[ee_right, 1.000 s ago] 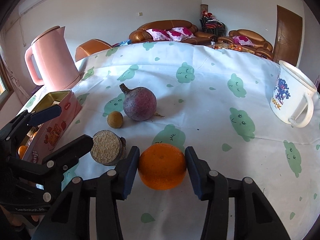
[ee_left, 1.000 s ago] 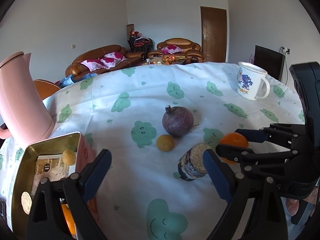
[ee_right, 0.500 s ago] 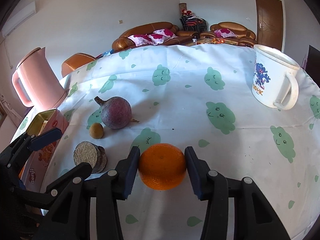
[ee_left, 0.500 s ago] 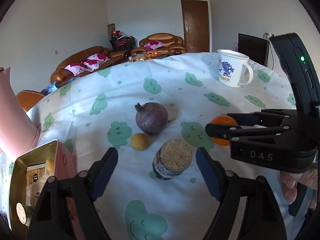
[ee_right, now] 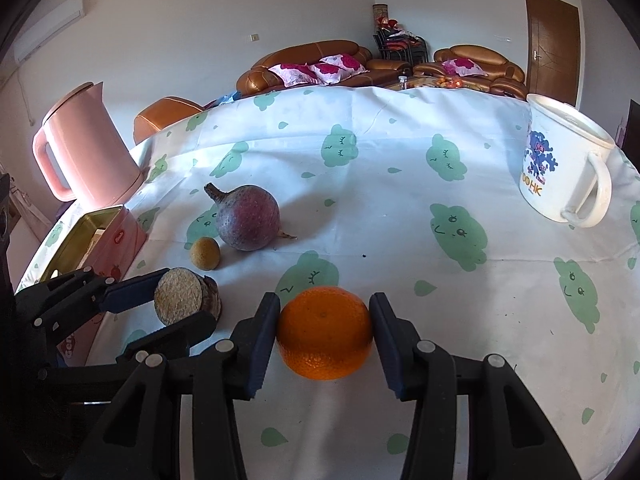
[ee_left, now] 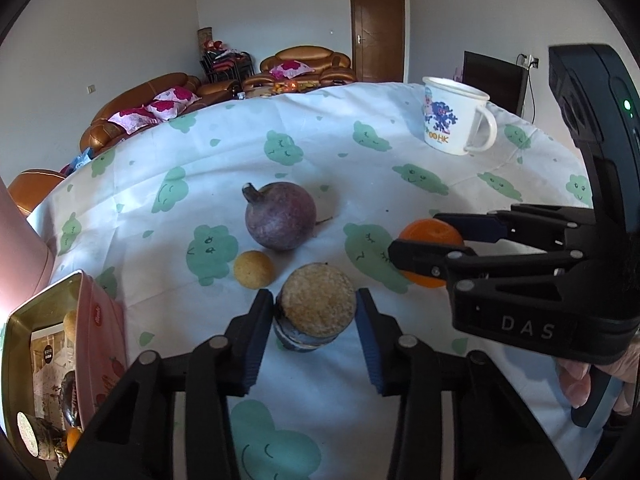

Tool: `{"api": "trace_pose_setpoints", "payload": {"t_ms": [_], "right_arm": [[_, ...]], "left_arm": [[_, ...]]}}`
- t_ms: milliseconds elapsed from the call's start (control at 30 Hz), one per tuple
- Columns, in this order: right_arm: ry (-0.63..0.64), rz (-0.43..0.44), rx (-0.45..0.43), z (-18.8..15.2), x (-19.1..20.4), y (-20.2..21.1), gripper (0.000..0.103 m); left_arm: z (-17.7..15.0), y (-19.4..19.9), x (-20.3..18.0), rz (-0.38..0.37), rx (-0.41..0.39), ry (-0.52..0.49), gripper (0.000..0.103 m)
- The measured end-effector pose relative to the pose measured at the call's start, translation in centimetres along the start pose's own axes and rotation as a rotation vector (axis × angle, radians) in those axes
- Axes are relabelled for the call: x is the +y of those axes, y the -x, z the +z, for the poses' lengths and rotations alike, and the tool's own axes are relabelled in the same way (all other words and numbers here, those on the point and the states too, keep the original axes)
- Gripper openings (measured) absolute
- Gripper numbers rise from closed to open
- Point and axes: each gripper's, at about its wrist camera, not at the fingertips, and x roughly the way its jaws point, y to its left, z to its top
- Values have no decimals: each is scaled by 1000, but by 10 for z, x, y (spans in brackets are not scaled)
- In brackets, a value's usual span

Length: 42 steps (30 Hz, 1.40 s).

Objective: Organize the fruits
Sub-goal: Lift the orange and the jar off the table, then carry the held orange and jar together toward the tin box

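Round glossy orange [ee_right: 323, 332], dimpled peel, between right gripper [ee_right: 323, 334] pads

On the tabletop [ee_right: 400, 240] I count one orange [ee_right: 324, 332], one big purple fruit [ee_right: 248, 216], one small yellow-brown fruit [ee_right: 205, 254] and one cut dark fruit piece [ee_right: 184, 296]. There is also one white mug [ee_right: 560, 176], one pink kettle [ee_right: 84, 148], one tin box [ee_right: 100, 236] and two grippers.

The right claw [ee_right: 324, 330] clamps an orange [ee_right: 323, 332] on the cloud-print tablecloth [ee_right: 400, 208].
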Motion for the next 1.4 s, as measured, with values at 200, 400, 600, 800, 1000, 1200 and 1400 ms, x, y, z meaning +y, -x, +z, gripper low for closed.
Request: {"api": "trace_pose_setpoints", "payload": {"t_ms": [200, 400, 600, 800, 1000, 1200, 1400], "right_arm": [[23, 18, -18, 0, 5, 3, 48], [36, 25, -37, 0, 8, 7, 48], [46, 26, -62, 0, 10, 11, 48], [63, 33, -92, -1, 12, 16, 48], [101, 46, -129, -3, 19, 23, 48], [118, 51, -154, -3, 21, 27, 48], [125, 56, -178, -5, 22, 32, 48]], "left_arm": [[-1, 8, 4, -7, -39, 19, 42], [-1, 12, 7, -6, -66, 32, 42], [-2, 17, 11, 0, -94, 50, 42], [-3, 22, 14, 2, -119, 64, 42], [-4, 26, 13, 8, -142, 67, 42], [-5, 31, 16, 16, -170, 77, 42], [-6, 36, 16, 25, -196, 78, 42]]}}
